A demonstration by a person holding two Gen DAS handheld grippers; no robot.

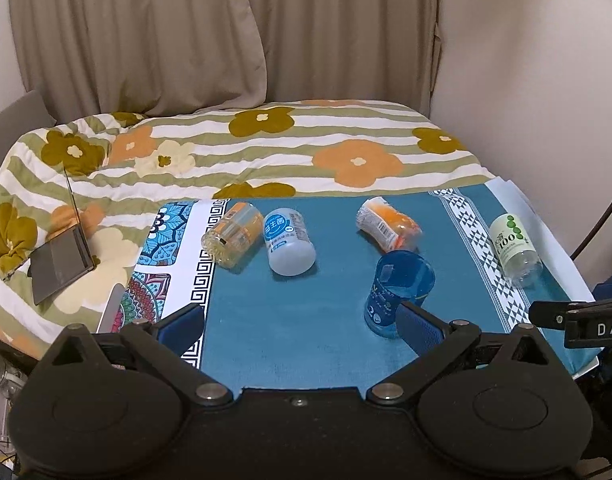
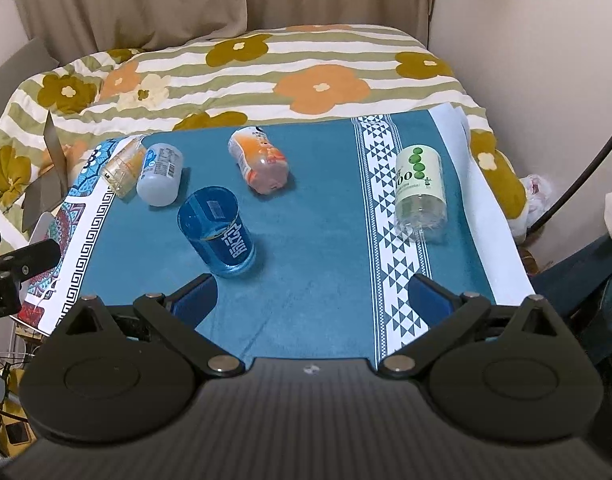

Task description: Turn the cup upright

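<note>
Cup-shaped and blue, the blue cup (image 1: 398,292) stands on the counter (image 1: 289,332), its long axis close to vertical but leaning, the wide open mouth pointing up and away from us and the narrower base down on the teal cloth (image 2: 318,240). From the left tool (image 1: 301,324) outward: we see its two blue-padded fingers spread wide, released, gripping nothing; the right pad sits just in front of the cup's base, though we cannot tell whether it touches. The right tool (image 2: 314,300) is likewise spread wide and empty, its left pad near the cup's base and apart from it.

Counting outward, we find one blue cup and four other containers, all lying on their sides. One orange-labelled bottle (image 1: 388,229) lies just beyond the cup. One white bottle with blue print (image 1: 289,241) and one clear amber jar (image 1: 231,236) lie side by side at the far left, touching or nearly so. One clear bottle with green dots (image 1: 514,250) lies well apart on the patterned white band at the right. Past the counter we see one bed with a flowered quilt (image 1: 265,148), and one laptop (image 1: 61,264) resting open on it.
</note>
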